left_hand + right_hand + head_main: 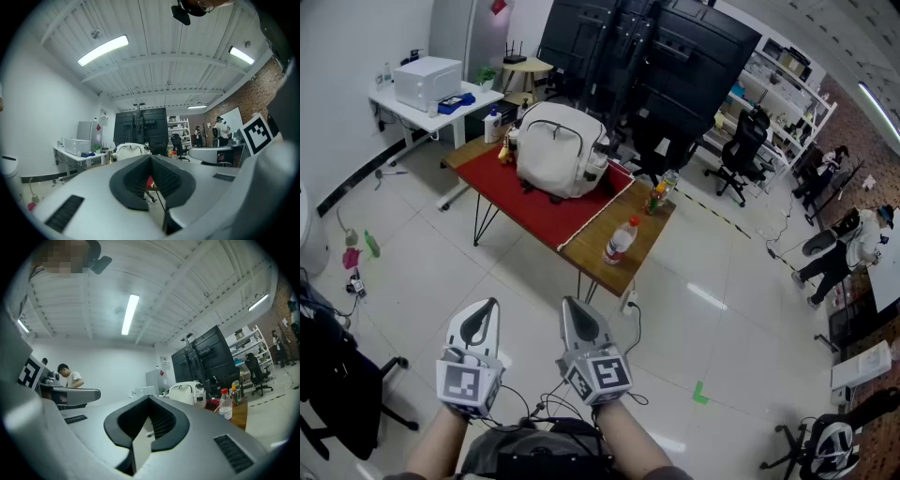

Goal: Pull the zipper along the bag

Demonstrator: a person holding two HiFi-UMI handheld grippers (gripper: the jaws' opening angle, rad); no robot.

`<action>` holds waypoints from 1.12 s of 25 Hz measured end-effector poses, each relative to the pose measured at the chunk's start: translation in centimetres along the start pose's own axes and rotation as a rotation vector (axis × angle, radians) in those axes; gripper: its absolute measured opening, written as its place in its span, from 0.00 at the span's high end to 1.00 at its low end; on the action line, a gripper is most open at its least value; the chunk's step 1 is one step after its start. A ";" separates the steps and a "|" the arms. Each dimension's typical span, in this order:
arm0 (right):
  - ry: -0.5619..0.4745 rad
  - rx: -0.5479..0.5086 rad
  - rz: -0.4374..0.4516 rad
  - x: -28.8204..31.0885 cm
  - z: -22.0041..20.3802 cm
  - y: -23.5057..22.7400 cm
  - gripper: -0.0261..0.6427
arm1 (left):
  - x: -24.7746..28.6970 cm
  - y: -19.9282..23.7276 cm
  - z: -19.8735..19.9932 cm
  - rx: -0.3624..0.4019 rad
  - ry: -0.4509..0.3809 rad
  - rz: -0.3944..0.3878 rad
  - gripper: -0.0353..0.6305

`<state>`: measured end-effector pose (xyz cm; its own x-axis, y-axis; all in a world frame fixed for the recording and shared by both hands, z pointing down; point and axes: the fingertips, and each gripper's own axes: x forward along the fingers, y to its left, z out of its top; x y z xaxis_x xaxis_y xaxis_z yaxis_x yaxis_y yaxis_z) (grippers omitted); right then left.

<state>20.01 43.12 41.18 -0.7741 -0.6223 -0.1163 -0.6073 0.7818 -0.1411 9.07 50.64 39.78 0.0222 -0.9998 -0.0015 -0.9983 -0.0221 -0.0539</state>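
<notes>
Far left, a white printer [427,82] sits on a white side desk [394,101] against the wall. Your left gripper [487,307] is low in the head view, close to your body, pointing out level over the floor tiles. Its jaws are closed together with nothing between them, and its own view shows only the room past the pads.

The bag [561,150], white with a top handle, stands upright on a red cloth [534,204] covering the left part of a wooden table [649,232]. It is well apart from both grippers, across open floor. The zipper is too small to make out at this range.

Your right gripper [574,305] is just beside the left one, tilted slightly up. Its jaws are pressed tight and it is empty too. Its own view has the bag and table off to the right of the jaws, not between them.

Right of the bag, on bare wood, there's a clear bottle [620,241] with a red cap, upright near the table's near edge. Smaller bottles [657,195] stand at the far edge. A black office chair [742,150] stands beyond the table, right side.
</notes>
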 end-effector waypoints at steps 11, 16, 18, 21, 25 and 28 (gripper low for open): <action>-0.024 -0.165 -0.064 2.0 2.6 -1.9 0.95 | 2.3 2.9 -0.2 -0.045 -0.022 -0.020 0.90; -0.040 -0.189 -0.052 5.7 2.3 -4.2 0.95 | 5.3 4.2 -2.0 -0.033 0.013 -0.049 0.90; -0.032 -0.158 -0.060 7.6 1.4 -6.0 0.95 | 7.1 5.0 -2.9 -0.035 0.033 -0.044 0.90; -0.028 -0.134 -0.058 11.1 0.7 -8.6 0.95 | 10.4 6.4 -3.3 -0.037 0.046 -0.032 0.90; -0.004 -0.140 -0.056 16.5 0.4 -11.7 0.95 | 16.2 8.6 -3.5 -0.047 0.058 -0.017 0.90; -0.007 -0.130 -0.060 20.5 0.9 -14.4 0.95 | 21.1 9.8 -3.1 -0.038 0.068 -0.017 0.90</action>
<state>13.02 19.08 39.89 -0.7350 -0.6677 -0.1184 -0.6706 0.7416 -0.0193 -0.39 29.28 42.35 0.0373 -0.9971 0.0667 -0.9991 -0.0384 -0.0153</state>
